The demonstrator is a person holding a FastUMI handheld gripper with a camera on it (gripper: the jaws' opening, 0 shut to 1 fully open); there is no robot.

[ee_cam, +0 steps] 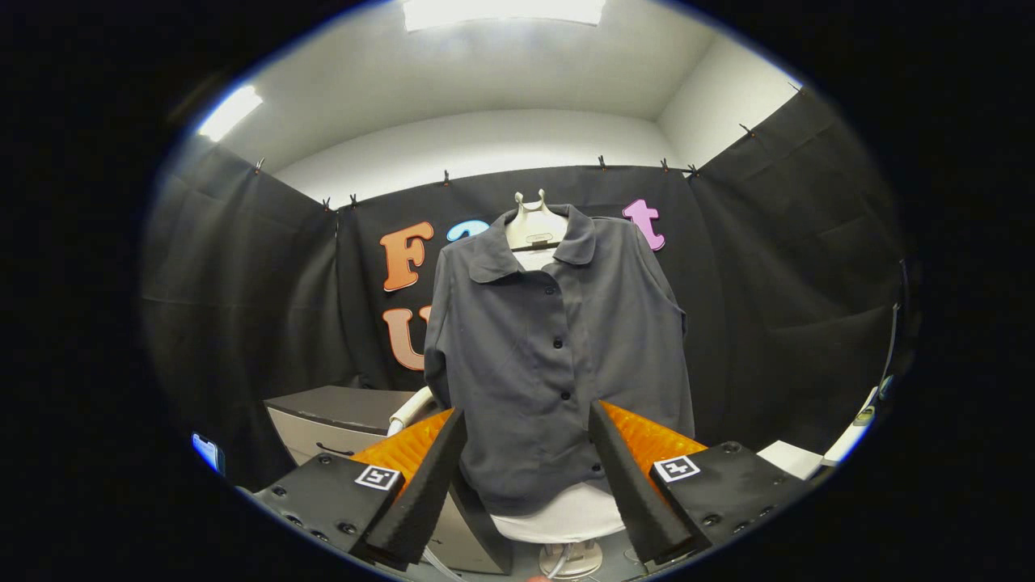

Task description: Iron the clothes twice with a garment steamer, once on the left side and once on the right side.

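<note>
Shirt (550, 364) hangs upright on a form (535, 226), front facing the gripper (525, 420); fingers spread, empty, flanking its hem. Cabinet (340, 416) nearby beside it.

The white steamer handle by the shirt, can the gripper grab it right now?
Probably yes. The gripper is open and holds nothing, and the white handle pokes out beside the dark shirt, above the cabinet, just beyond one finger, with nothing blocking it.

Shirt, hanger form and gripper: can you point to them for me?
shirt (534, 364), gripper view, front panel beside the buttons.
hanger form (534, 225), gripper view, its neck inside the collar.
gripper (527, 420), gripper view, open gap between fingertips.
</note>
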